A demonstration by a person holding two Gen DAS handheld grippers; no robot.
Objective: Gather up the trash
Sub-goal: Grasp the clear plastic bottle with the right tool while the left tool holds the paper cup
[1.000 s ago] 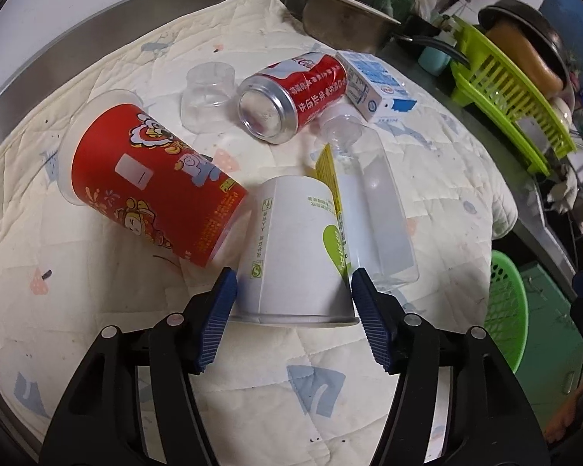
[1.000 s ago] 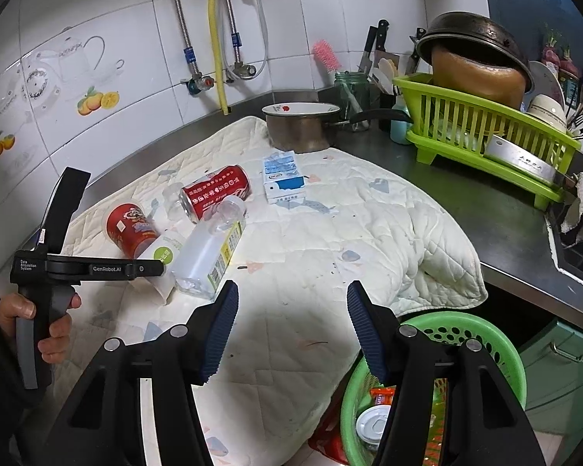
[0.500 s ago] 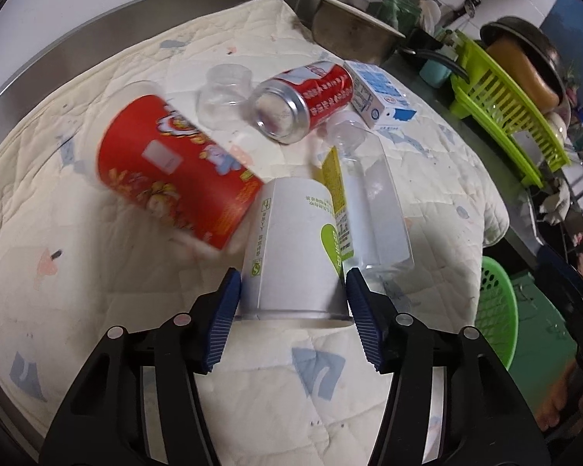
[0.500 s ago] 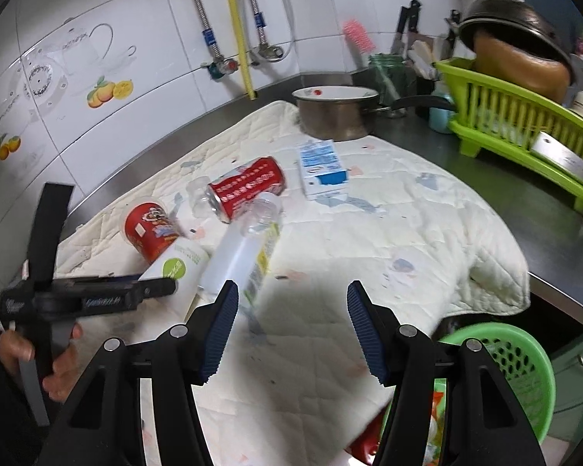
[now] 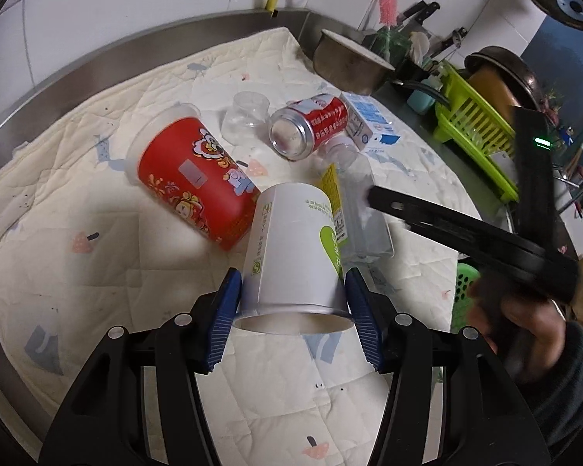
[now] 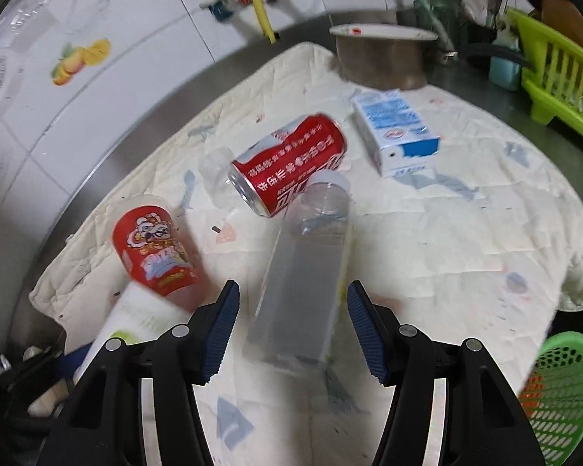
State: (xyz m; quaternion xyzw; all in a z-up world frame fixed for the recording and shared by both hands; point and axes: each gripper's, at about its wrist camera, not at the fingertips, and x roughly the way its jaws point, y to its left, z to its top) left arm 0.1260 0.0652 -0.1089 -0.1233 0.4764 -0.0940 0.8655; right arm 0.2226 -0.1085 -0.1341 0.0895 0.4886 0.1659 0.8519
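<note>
Since a second ago, the left hand-held gripper (image 5: 293,312) has closed its blue pads onto the white paper cup (image 5: 295,250) and lifted its open end slightly off the quilted mat (image 5: 97,256), while the right hand-held gripper (image 6: 291,326) has swung in from the table's front edge to hang over the clear plastic bottle (image 6: 301,283). Both left pads press the cup's sides near its rim, so that gripper is gripping the cup. In the right wrist view, the bottle lies between the right gripper's spread fingers with gaps on either side; these jaws are open and hold nothing.

On the mat, the red printed cup (image 5: 192,182) lies on its side just beside the white cup, toward the table's left edge. Behind it sit a small clear plastic cup (image 5: 245,116) and a red soda can (image 5: 311,126) on its side, its end touching the bottle's cap. A blue and white carton (image 6: 396,130) lies flat just beyond the can, toward the table's back right corner, near a steel pot (image 6: 381,56). A green mesh basket (image 6: 559,384) sits below the table's front right edge. In the left wrist view, a person's hand (image 5: 524,322) in a dark sleeve holds the right gripper's black handle.
</note>
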